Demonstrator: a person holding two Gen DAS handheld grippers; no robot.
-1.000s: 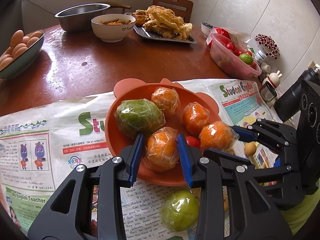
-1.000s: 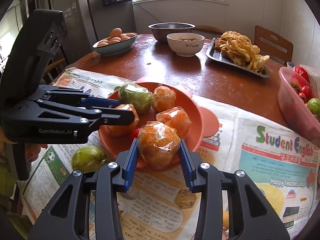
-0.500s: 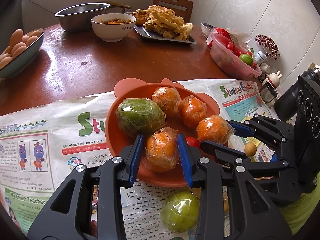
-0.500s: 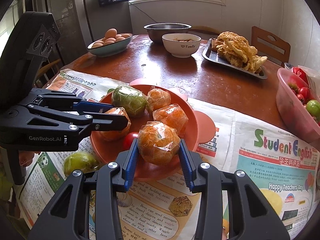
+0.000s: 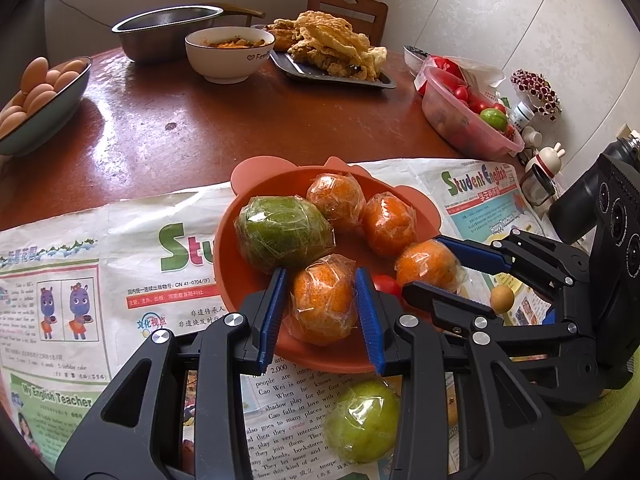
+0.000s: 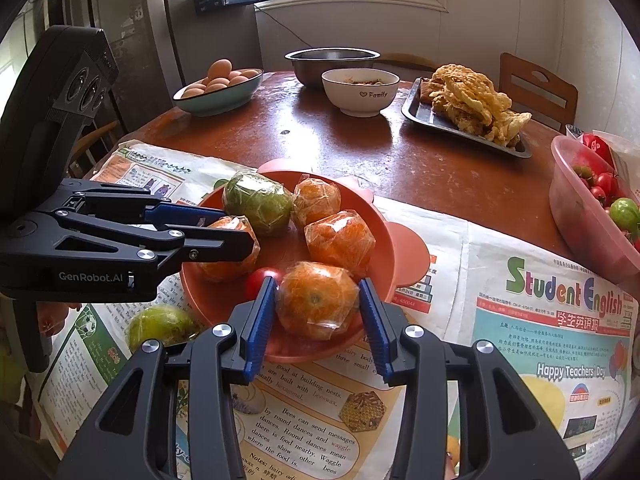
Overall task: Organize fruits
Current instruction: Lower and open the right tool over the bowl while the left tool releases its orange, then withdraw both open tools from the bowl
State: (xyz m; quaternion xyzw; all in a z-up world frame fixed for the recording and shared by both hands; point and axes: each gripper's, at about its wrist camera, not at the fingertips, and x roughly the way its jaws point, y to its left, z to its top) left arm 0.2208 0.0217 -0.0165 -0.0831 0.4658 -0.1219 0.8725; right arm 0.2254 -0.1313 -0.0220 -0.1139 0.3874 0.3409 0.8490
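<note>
On orange bowl [image 6: 390, 256] — five wrapped oranges | green fruit [image 6: 258, 202] | tomato [image 6: 258, 278]

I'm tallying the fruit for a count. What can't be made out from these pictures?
- Green fruit on the newspaper: right wrist view, partly hidden by the left gripper.
- Small tomato in the orange bowl: left wrist view, mostly hidden behind gripper fingers.
- Pink tub: right wrist view, cut off by the edge.

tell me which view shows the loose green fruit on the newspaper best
The left wrist view: the green fruit lies in the open on the newspaper, just in front of the orange bowl, only its edge behind a finger. In the right wrist view the same fruit is partly hidden by both grippers' frames.
</note>
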